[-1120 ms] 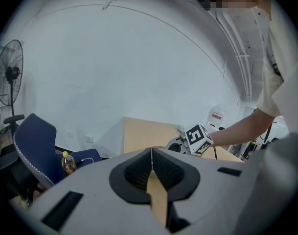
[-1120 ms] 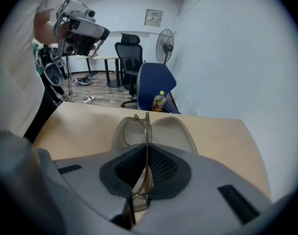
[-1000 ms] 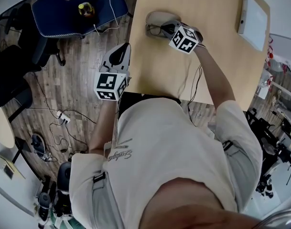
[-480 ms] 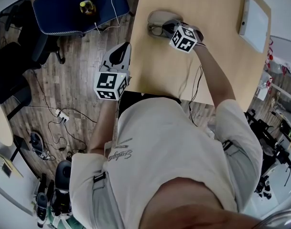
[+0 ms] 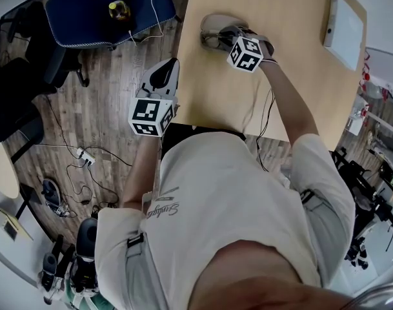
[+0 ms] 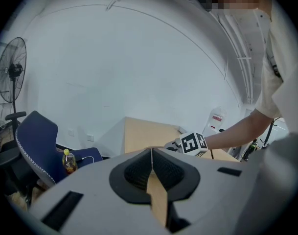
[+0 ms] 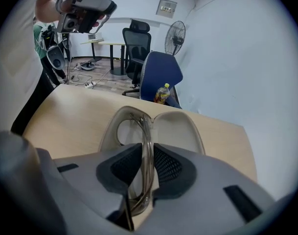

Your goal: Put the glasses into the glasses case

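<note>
**Over the open case — glasses gripped, not yet let go**

At the far left edge of the table (image 5: 293,63), the glasses case (image 7: 183,129) lies open, its two pale halves spread flat and facing up. The right gripper (image 7: 141,155) is reached out over it. Its jaws are closed almost together on the glasses (image 7: 148,131), pinching the thin frame, which stands on edge between the dark pads. The front of the frame points down and forward into the case, and one lens ring shows against the left half. Whether the glasses touch the lining or hang just above it, I cannot tell.

The left gripper (image 6: 151,153) is held well apart from the case, off the table's near edge and over the floor. Its jaws are pressed fully together, with nothing between them.

By my reading the task is well along — the case is open and the glasses are at its mouth. What looks left is to lower them until they rest in one half, part the jaws, draw the gripper clear, and perhaps fold the lid over. Because the frame is tilted on edge, it may need laying flat first.
</note>
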